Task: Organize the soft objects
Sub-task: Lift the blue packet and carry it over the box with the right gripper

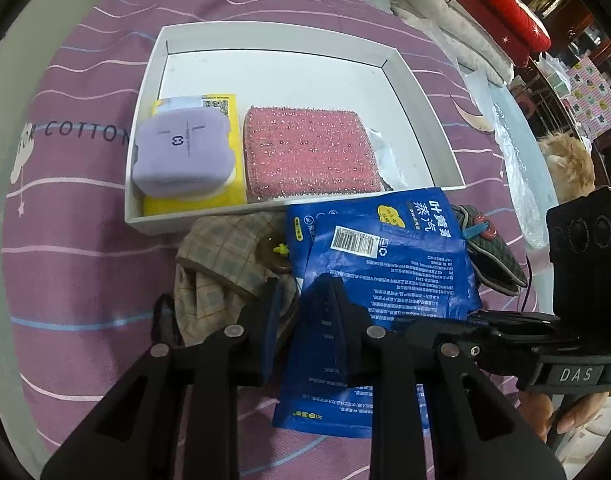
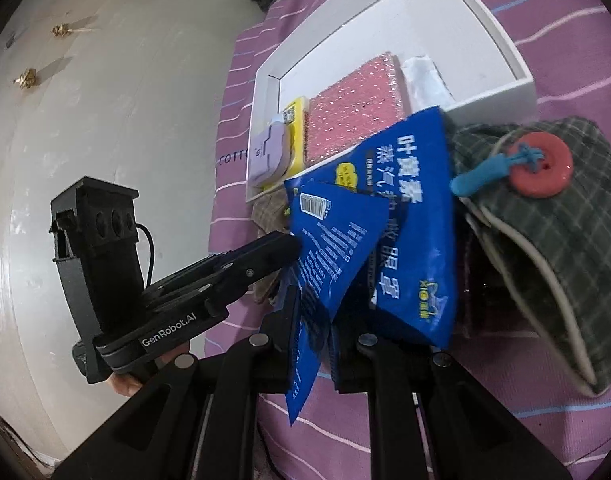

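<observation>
While both your left gripper (image 1: 301, 312) and right gripper (image 2: 313, 328) clamp blue packets (image 1: 385, 264), a loose pinch could let one slip onto the plaid pouch (image 2: 545, 240) short of the white tray (image 1: 437, 136); beyond lies striped purple bedding (image 1: 85, 220), then pale floor (image 2: 105, 100).

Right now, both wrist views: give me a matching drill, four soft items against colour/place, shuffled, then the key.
Column 1
1. scrub sponge
2. rounded foam block
3. foil packet
4. buttoned pouch

Column 2
A. blue, outside the white tray, pinched by both grippers
B. dark green plaid, on the striped bedspread, red button on top
C. glittery pink, lying flat in the tray
D. lilac, resting on a yellow pack in the tray

Pairs: 1-C, 2-D, 3-A, 4-B
</observation>
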`<state>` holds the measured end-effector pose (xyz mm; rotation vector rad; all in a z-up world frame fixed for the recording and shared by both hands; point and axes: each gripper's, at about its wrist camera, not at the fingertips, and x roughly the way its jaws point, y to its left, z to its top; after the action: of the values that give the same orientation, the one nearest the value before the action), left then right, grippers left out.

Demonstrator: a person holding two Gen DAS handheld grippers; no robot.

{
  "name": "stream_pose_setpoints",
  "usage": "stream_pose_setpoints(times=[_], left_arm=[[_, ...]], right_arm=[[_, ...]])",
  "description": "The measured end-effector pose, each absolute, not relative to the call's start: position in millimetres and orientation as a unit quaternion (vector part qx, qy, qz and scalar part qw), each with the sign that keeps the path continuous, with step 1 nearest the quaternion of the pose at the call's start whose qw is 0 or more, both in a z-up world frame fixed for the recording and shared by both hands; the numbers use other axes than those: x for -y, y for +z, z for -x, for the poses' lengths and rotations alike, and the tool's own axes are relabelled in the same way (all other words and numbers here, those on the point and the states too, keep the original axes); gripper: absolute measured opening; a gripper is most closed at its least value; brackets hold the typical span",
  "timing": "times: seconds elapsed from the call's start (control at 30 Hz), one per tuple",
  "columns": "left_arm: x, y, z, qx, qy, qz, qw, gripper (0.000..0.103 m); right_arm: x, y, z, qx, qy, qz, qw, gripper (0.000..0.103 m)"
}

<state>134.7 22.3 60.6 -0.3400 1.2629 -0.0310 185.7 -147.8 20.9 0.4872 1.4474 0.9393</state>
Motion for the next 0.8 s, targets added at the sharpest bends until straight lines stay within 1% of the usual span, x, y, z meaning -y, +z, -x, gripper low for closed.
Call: stream_pose_setpoints(times=[0.23, 0.4, 0.53, 0.8], left_arm=[[-29, 70, -132, -0.573, 0.001, 0.168, 0.802, 0.026], [-39, 84, -126, -0.543, 0.009, 0.183, 0.82, 0.026], [-55, 93, -121, -0.514, 0.016, 0.201, 0.834, 0.026], [-90, 88, -118, -0.479, 0.065, 0.232, 0.844, 0.026]], right_arm=[[156, 31, -185, -0.611, 0.412, -0.218, 0.64, 0.007], [169, 43, -188, -0.582, 0.411, -0.241, 0.659, 0.004], [175, 50, -190, -0.564, 0.405, -0.257, 0.672, 0.004], [184, 54, -199, -0.54, 0.394, -0.31, 0.676, 0.004]])
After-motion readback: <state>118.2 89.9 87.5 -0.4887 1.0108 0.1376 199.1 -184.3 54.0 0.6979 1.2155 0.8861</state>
